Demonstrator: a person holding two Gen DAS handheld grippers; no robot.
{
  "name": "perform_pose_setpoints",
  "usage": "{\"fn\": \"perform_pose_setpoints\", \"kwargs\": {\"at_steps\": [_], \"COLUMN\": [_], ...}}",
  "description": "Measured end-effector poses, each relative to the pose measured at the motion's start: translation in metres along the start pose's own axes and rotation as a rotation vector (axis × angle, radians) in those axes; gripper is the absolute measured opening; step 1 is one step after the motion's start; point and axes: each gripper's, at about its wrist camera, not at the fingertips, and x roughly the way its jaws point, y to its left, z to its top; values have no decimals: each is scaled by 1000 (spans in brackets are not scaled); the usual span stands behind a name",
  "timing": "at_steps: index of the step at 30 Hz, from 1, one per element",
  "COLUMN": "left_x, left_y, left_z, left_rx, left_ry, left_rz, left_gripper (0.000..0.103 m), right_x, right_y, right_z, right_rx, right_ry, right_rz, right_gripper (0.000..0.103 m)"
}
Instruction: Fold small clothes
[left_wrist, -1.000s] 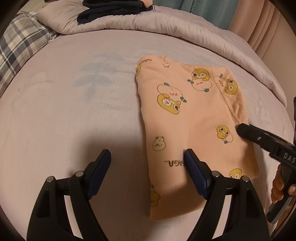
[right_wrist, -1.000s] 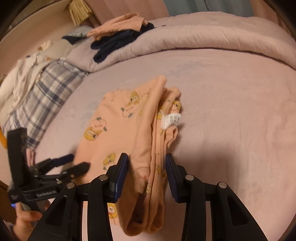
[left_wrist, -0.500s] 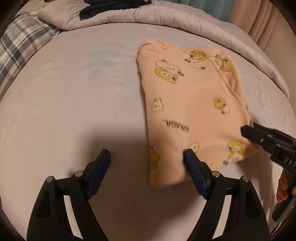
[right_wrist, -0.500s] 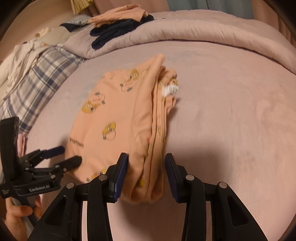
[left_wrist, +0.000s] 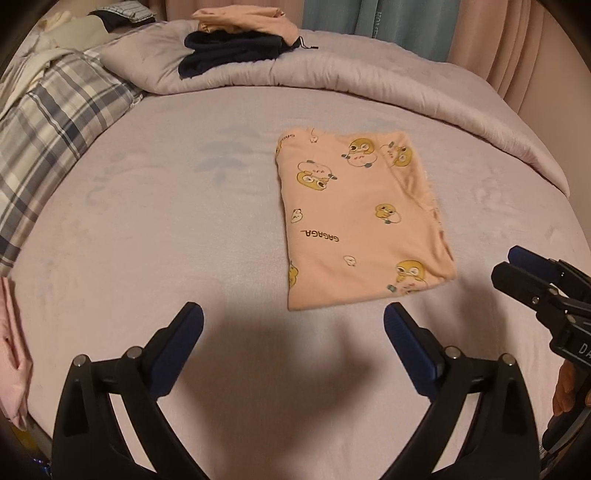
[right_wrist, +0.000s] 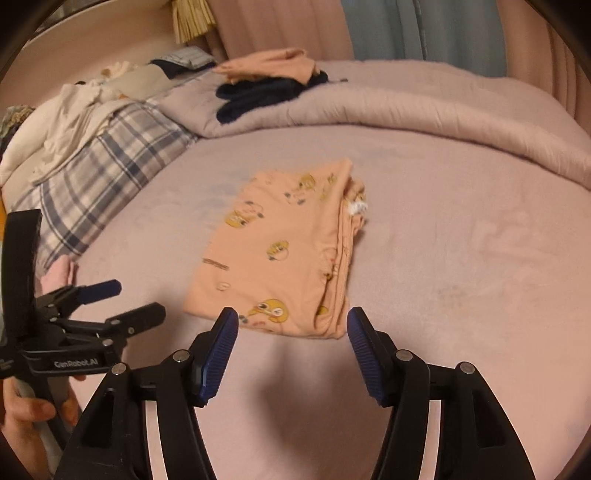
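Folded peach duck-print garment (left_wrist: 360, 218) lying flat on the lilac bed sheet (left_wrist: 166, 229), left gripper (left_wrist: 293, 326) hovering just short of its near edge with jaws spread wide, right gripper (right_wrist: 291, 334) gaping wide beside its near corner, both holding nothing, dark folded clothes (left_wrist: 231, 51) sitting on the rolled duvet (left_wrist: 332, 77) beyond the garment.

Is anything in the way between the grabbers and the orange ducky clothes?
Nothing visible is. Only bare bed sheet lies between the open left gripper, the open right gripper and the folded orange garment. The dark clothes sit far behind it.
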Motion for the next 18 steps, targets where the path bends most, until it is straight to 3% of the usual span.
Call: {"fn": "perform_pose_setpoints", "kwargs": {"at_steps": [4,10,18], "left_x": [-19,-48,-68], "left_y": [-5,-14,-25], "left_z": [-5,-5,-5], "left_rx": [6,25,19], "left_ry": [-25,-85,-62], "left_rz": [-1,13,32], "left_gripper": [99,102,102], "right_x": [-13,-33,-54], "right_y": [7,14,28], "right_z": [-2,-8,-9], "right_rx": [-10,-5,-34], "right_ry": [-27,-71,-106], "right_rz": [7,12,3], "right_gripper": [63,82,102]}}
